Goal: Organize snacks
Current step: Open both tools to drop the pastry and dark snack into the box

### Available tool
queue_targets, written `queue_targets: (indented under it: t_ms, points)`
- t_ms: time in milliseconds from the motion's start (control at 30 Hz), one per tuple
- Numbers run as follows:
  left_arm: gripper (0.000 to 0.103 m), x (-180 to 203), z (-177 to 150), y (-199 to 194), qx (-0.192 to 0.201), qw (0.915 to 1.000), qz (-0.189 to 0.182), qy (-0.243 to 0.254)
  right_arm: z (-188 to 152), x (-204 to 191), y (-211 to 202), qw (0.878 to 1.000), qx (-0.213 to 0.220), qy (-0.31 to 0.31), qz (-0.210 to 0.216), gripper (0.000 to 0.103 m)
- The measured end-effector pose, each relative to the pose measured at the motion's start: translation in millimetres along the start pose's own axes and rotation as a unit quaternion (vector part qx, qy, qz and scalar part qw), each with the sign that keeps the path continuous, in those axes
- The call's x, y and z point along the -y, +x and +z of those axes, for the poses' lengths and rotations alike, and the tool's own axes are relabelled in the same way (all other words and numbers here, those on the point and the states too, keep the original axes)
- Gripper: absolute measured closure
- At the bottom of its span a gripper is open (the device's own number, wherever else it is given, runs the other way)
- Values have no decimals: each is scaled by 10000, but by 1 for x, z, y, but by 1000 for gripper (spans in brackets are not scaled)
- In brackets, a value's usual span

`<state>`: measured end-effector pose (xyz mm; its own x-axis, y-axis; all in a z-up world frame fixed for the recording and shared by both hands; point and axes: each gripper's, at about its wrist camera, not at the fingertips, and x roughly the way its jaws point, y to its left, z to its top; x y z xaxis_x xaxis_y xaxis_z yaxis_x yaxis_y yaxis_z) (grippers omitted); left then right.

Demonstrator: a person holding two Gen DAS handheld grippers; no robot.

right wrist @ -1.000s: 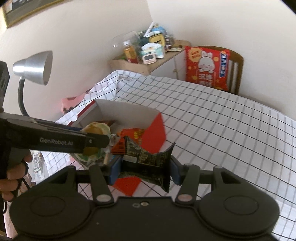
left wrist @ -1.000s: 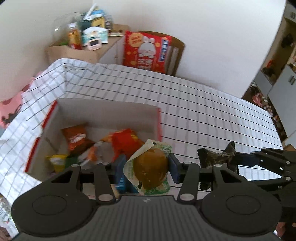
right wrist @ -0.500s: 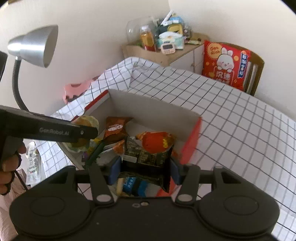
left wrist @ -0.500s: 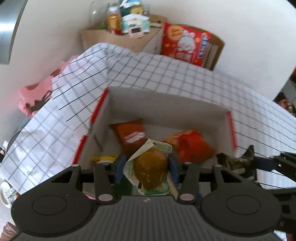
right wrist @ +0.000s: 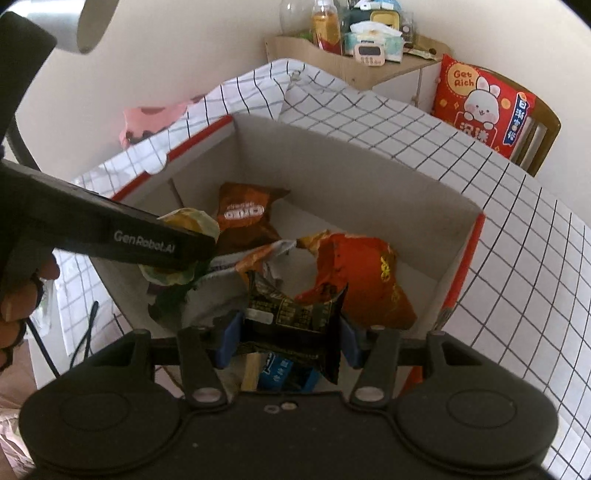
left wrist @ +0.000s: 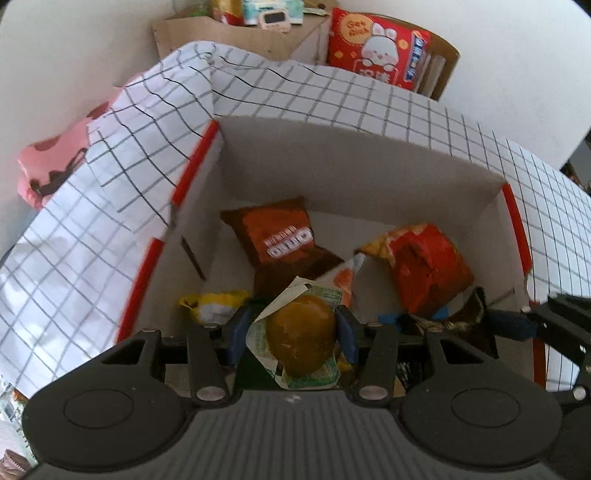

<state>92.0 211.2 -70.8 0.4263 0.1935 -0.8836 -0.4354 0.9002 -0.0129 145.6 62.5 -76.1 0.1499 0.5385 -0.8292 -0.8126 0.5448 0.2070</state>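
An open cardboard box (left wrist: 354, 155) with red edges stands on the checked tablecloth; it also shows in the right wrist view (right wrist: 332, 155). Inside lie a brown snack bag (left wrist: 284, 240), a red bag (left wrist: 424, 266) and a yellow packet (left wrist: 210, 306). My left gripper (left wrist: 291, 332) is shut on a wrapped bun (left wrist: 301, 334) and holds it over the box's near left part. My right gripper (right wrist: 288, 332) is shut on a dark snack packet (right wrist: 291, 317) over the box's near right part; that packet also shows in the left wrist view (left wrist: 447, 321).
The checked tablecloth (left wrist: 110, 229) surrounds the box. A red rabbit cushion (right wrist: 484, 103) rests on a chair behind the table. A wooden shelf (right wrist: 354, 62) with bottles and a timer stands by the wall. A lamp head (right wrist: 92, 22) hangs at upper left. A pink cloth (left wrist: 51, 166) lies left.
Both grippers have moved forward and left over the box and lower, each still holding its snack. The box interior now fills both views.
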Motion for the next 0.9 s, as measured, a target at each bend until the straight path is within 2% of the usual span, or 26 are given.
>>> queue_targets:
  t_ms: [267, 367, 433, 567, 900]
  points:
    - [54, 12, -17, 15, -188, 9997, 57, 166, -8, -2, 7, 9996, -86, -259, -93, 46]
    - [54, 13, -19, 16, -178, 9997, 35, 176, -9, -5, 5, 9993, -79, -348, -89, 42]
    - [53, 14, -19, 13, -113, 9997, 16, 199, -10, -7, 3, 9991, -12, -391, -155, 39]
    - [44, 12, -21, 0, 88, 9998, -130, 94, -10, -6, -6, 9994, 73, -298, -136, 34]
    - [42, 11, -28, -43, 641, 9974, -318, 36, -14, -4, -52, 9984, 551, -140, 15, 20]
